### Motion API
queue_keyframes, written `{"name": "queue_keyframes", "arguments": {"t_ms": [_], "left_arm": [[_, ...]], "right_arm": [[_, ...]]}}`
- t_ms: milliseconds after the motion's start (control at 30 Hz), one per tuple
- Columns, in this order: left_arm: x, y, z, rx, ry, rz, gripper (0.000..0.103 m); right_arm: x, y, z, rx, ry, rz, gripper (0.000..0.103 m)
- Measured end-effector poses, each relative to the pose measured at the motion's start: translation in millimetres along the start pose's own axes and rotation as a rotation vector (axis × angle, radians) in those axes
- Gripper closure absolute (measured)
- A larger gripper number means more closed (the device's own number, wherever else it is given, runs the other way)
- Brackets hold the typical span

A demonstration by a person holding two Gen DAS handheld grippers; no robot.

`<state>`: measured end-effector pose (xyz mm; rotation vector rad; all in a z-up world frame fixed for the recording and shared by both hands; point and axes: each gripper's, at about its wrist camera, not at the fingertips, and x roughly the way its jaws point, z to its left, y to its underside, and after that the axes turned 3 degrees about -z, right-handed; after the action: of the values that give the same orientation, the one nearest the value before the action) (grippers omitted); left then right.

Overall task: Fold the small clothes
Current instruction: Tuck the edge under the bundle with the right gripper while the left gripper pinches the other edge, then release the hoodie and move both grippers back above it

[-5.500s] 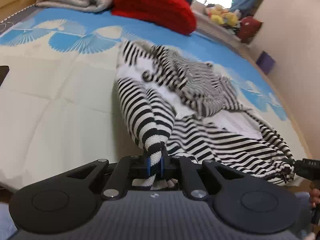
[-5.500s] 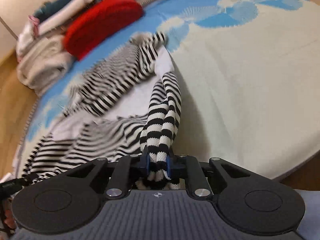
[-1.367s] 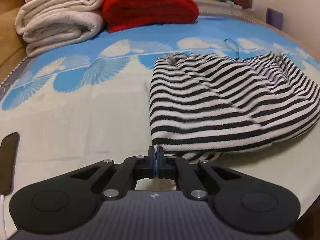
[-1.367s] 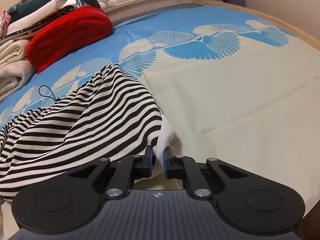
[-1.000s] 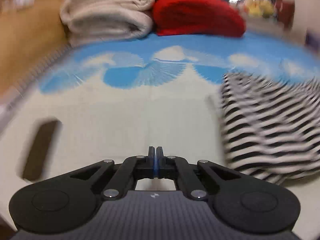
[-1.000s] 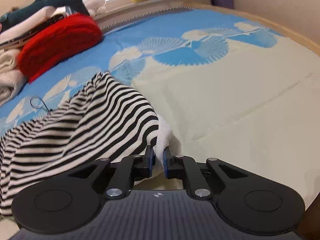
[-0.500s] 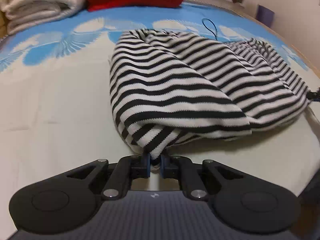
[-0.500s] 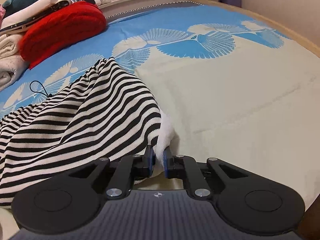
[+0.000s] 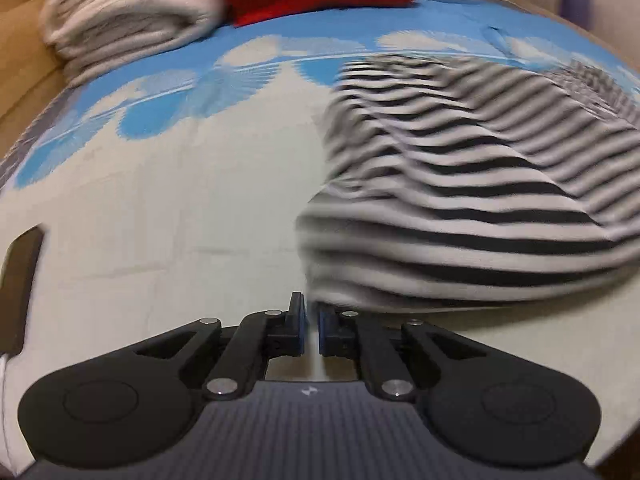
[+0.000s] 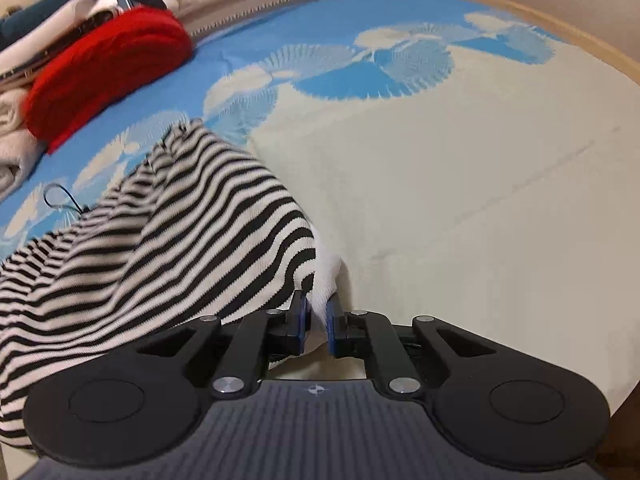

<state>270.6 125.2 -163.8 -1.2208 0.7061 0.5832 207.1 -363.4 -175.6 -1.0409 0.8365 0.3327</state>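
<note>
a: where was the garment and what condition?

b: striped knit garment [image 9: 472, 184] lay in a doubled heap on the bed cover [image 9: 160, 208], on the cream part, w/ the blue fan-pattern band beyond it. in the right wrist view the same garment [image 10: 168, 240] ran off to the left, a white inner layer showing at its near corner. a thin dark cord loop [image 10: 60, 198] lay at its far edge.

a: tool state, left?

b: left gripper [image 9: 311, 330] sat just beside the near left corner of the heap. jaws narrow, closing, a thin slit between the pads. nothing seen between them; the hem was right beside the right pad but not pinched. view was blurred, so contact w/ the hem could not be told.

a: right?

b: right gripper [image 10: 316, 326] was clamped on the white corner, fabric bunched between the pads.

a: step in hand?

b: judged: mid-fold. one corner secured, the other not yet taken. approx halfway, since the heap looked doubled but untidy.

a: next move requirement?

b: judged: left jaws needed to open, advance onto the striped hem, then close on all layers. both corners should then be carried together, level, to keep the edges aligned.

a: surroundings?

b: red knit bundle [image 10: 108, 72] and cream folded blankets [image 9: 132, 12] at the far end, well apart. dark flat object [image 9: 20, 280] at the left edge.
</note>
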Motion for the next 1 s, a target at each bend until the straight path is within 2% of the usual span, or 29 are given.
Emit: {"name": "queue_keyframes", "arguments": {"t_ms": [33, 67, 100, 133, 167, 267, 300, 367, 467, 600, 700, 800, 867, 900, 933, 1000], "left_arm": [[1, -1, 6, -0.010, -0.049, 0.011, 0.096], [-3, -2, 16, -0.060, -0.066, 0.031, 0.094], [-9, -2, 25, -0.126, -0.057, 0.031, 0.090], [-18, -3, 33, -0.191, -0.035, 0.014, 0.077], [-31, -4, 40, -0.252, -0.008, -0.022, 0.064], [-56, -21, 36, -0.291, 0.033, -0.104, 0.047], [-58, -31, 31, -0.287, 0.052, -0.116, 0.044], [-57, -59, 19, -0.279, 0.099, -0.144, 0.031], [-38, -101, -10, -0.249, 0.197, -0.165, 0.026], [8, -130, -49, -0.151, 0.281, -0.125, 0.023], [55, -140, -54, -0.159, 0.285, -0.081, 0.023], [90, -150, -33, -0.261, 0.306, -0.066, 0.023], [109, -157, -13, -0.354, 0.317, -0.057, 0.023], [117, -158, -3, -0.400, 0.306, -0.049, 0.023], [127, -157, 6, -0.452, 0.290, -0.041, 0.023], [143, -154, 16, -0.479, 0.277, -0.014, 0.021]], "right_arm": [[2, 1, 0, -0.006, -0.002, 0.011, 0.087], [3, 2, 1, -0.014, 0.001, 0.021, 0.081], [2, 2, 1, -0.014, 0.017, 0.018, 0.069], [-2, 2, 0, -0.005, 0.029, 0.000, 0.057], [-10, 2, 0, -0.001, 0.047, -0.035, 0.053], [-42, 3, 5, -0.033, 0.066, -0.203, 0.052], [-50, 2, 10, -0.059, 0.035, -0.246, 0.051], [-55, -6, 27, -0.122, -0.077, -0.266, 0.051], [-42, -22, 61, -0.186, -0.251, -0.204, 0.053], [-6, -42, 120, -0.370, -0.357, -0.114, 0.055], [33, -46, 153, -0.490, -0.334, -0.070, 0.056], [76, -59, 166, -0.512, -0.281, -0.043, 0.057], [101, -72, 165, -0.488, -0.240, -0.041, 0.059], [113, -80, 162, -0.468, -0.218, -0.047, 0.064], [124, -88, 157, -0.433, -0.192, -0.055, 0.064], [142, -101, 146, -0.335, -0.207, -0.046, 0.064]]}}
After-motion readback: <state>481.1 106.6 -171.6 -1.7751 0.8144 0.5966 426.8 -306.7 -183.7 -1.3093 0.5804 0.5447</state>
